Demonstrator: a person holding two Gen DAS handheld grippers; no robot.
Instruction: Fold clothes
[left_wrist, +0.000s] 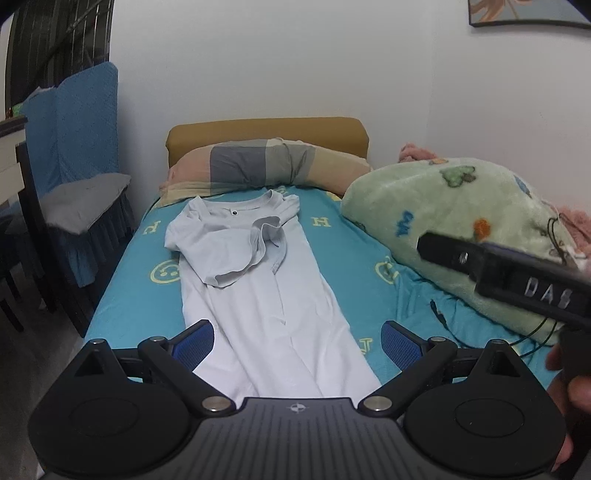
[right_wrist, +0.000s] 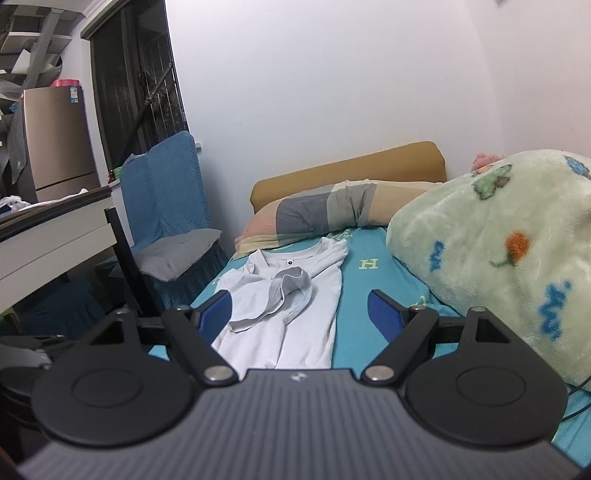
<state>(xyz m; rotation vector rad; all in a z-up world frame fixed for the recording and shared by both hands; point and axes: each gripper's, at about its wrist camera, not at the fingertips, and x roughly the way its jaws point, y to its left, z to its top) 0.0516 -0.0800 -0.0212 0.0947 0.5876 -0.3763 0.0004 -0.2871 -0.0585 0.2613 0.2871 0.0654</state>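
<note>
The left gripper (left_wrist: 297, 345) is held with jaws spread above the near hem of a white T-shirt (left_wrist: 266, 295). The right gripper (right_wrist: 299, 314) is likewise spread, nothing gripped. The shirt is laid lengthwise on the turquoise bedsheet (left_wrist: 140, 288), sleeves folded inward. Beside it a green blanket (left_wrist: 465, 229) is heaped; beyond, a plaid pillow (left_wrist: 266, 170) is seen.

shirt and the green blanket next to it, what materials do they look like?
Shirt: looks like thin matte knit, probably cotton jersey; it lies flat with soft creases and a ribbed collar. Green blanket: looks like plush fleece, likely synthetic; fuzzy pile, puffy bulk. Neither is certain from looks alone.
</note>
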